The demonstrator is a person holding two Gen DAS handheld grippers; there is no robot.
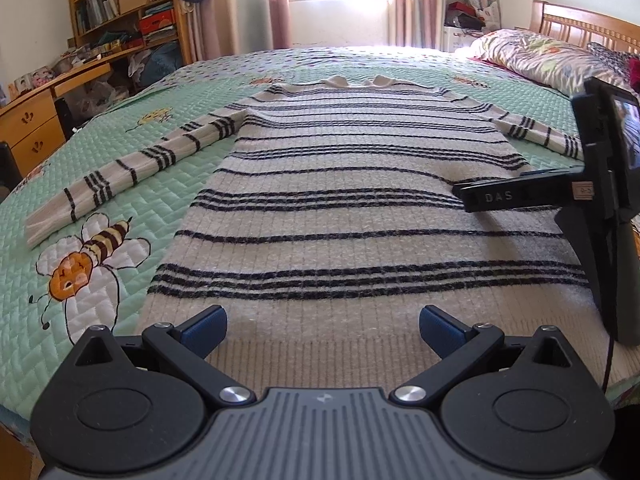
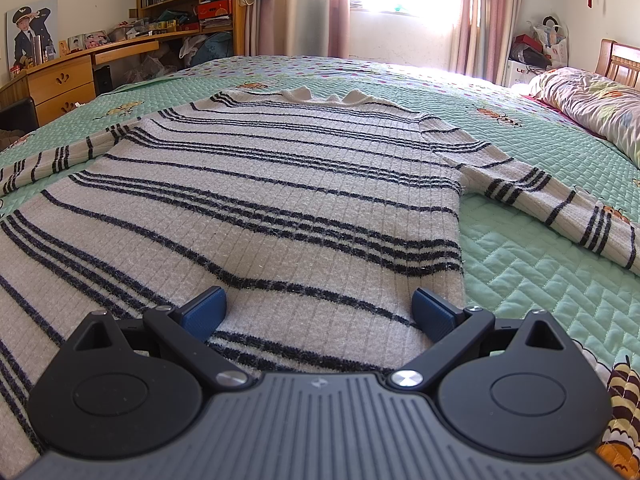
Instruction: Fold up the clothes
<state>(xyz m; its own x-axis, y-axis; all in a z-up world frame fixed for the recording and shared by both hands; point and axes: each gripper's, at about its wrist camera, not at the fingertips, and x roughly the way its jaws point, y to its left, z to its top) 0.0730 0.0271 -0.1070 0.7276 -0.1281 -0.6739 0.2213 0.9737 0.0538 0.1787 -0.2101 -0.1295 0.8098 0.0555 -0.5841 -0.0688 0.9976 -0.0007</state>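
Both grippers, left point(image 1: 322, 330) and right point(image 2: 319, 314), wide, empty, above sweater point(image 1: 352, 200) hem. Risk: pinching top layer only, fold drags crooked.

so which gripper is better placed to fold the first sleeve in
Right, probably. The right gripper hangs open over the sweater beside its side edge, with the right sleeve close ahead. The left gripper, also open, sits mid-hem, and the left sleeve stretches far off to its side.
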